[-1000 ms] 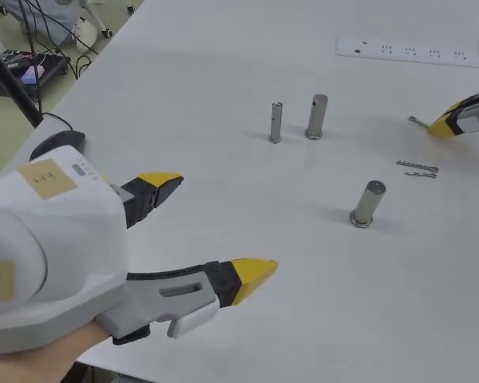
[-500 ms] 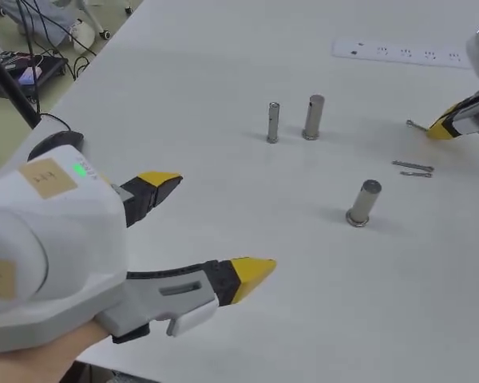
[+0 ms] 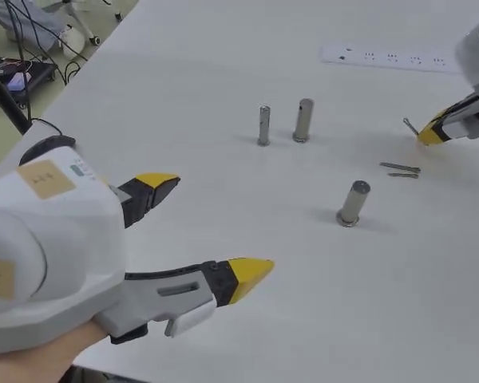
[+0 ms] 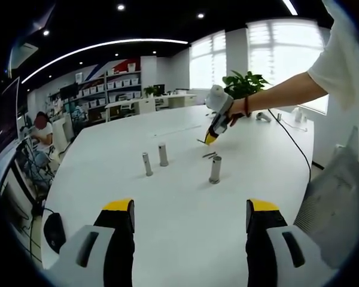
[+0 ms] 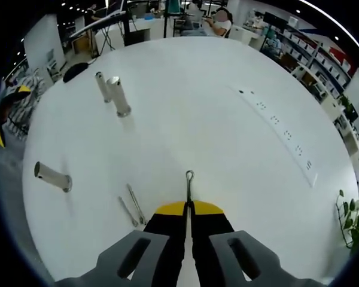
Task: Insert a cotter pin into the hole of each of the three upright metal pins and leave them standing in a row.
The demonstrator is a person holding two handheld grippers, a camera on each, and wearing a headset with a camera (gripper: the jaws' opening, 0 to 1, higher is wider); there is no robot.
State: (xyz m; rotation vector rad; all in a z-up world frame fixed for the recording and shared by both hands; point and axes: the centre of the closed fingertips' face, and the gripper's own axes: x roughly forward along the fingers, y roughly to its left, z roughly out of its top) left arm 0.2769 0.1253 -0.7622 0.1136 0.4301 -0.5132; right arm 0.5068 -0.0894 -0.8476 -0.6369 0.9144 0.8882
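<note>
a long white surface (image 3: 223, 64) runs down an open office, with a white power strip (image 3: 387, 59) lying near its far edge. big windows (image 4: 275, 54) let in daylight behind a potted plant (image 4: 242, 84). a curved light strip (image 4: 102, 46) and spot lamps (image 4: 120, 7) glow in the dark ceiling (image 4: 155, 21). shelves (image 4: 116, 75) and desks (image 4: 137, 106) stand at the far end. cables (image 3: 32, 32) trail over the pale green floor (image 3: 0, 136).
</note>
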